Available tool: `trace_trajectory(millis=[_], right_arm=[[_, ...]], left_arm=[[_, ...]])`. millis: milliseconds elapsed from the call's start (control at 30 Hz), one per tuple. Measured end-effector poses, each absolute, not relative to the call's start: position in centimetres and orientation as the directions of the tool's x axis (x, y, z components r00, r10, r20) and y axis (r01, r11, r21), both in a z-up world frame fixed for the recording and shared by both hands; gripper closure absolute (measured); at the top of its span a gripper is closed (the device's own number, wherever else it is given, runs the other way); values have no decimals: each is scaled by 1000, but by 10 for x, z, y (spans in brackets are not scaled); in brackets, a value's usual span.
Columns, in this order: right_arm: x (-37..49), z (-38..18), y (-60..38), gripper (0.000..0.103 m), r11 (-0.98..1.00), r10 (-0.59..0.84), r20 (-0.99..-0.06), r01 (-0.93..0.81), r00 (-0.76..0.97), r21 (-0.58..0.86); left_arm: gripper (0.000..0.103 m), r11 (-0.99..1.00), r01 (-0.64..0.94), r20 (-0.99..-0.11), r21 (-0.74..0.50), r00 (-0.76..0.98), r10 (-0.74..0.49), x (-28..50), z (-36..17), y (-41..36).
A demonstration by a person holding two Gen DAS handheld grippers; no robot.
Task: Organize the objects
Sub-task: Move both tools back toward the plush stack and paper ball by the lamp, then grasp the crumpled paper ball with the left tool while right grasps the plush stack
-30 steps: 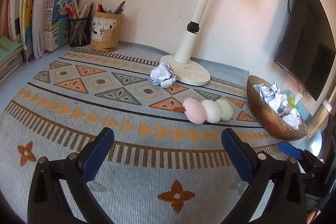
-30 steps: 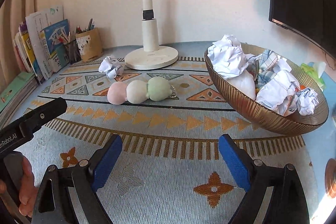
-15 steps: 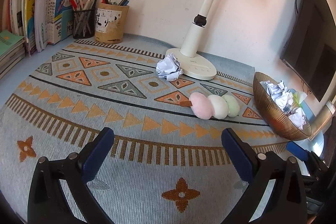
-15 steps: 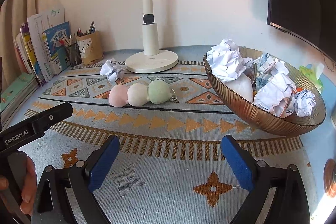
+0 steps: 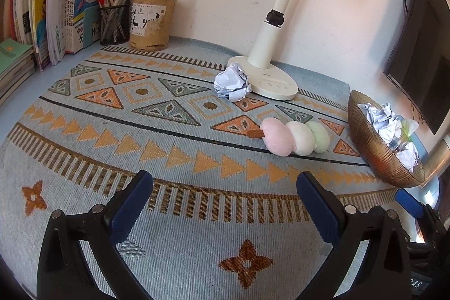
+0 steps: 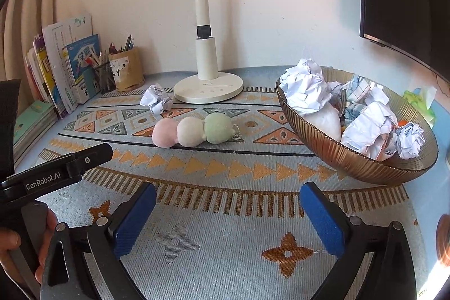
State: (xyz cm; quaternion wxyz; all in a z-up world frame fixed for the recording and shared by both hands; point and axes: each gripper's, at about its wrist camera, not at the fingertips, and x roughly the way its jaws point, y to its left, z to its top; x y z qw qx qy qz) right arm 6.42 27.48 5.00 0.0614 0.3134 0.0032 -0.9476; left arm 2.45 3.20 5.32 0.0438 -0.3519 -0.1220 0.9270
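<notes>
desk covered by a patterned woven mat (image 5: 174,187). both tools low over its near edge, nothing in either.

left gripper (image 5: 225,204) — blue pads spread wide, only bare mat between them. right gripper (image 6: 227,212) — jaws opening, near full width, nothing between them either.

loose items left on the mat, by my reading of the task:
- plush skewer toy (image 6: 194,130), three soft balls in a row, pink, cream, green. lies flat mid-mat. long axis runs across both views, roughly parallel to the mat's black stripe, pink end toward the books, green end toward the bowl. small bead chain at the green end, brown stick tip at the pink end.
- crumpled paper ball (image 5: 232,82), touching or just beside the lamp base (image 5: 270,80), beyond the toy.

gold ribbed bowl (image 6: 351,156) sits at the right of the mat, already heaped with crumpled paper and a bit of checked cloth. likely the drop place.

key relation: toy lies ahead of both tools, well apart. from the right gripper it is ahead and a little left, with the bowl close on its right; from the left gripper it is ahead and to the right. right hand looks nearer to toy and bowl both. with the axis lying crosswise, a straight-in reach would put the pads along the row, not across it — the wrist may need turning to pinch one ball.

books (image 5: 56,4) and pen holders (image 5: 135,18) at the back left look orderly.
</notes>
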Motion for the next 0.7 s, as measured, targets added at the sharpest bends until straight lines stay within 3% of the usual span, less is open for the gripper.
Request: trace_trajectory(millis=[533, 700], right_arm=[[61, 50, 279, 0, -993, -114, -603, 98, -790, 59], [52, 45, 278, 0, -993, -118, -644, 104, -756, 60]], left_arm=[[1, -960, -1, -625, -279, -759, 182, 27, 55, 32], [1, -954, -22, -652, -300, -725, 222, 21, 54, 30]])
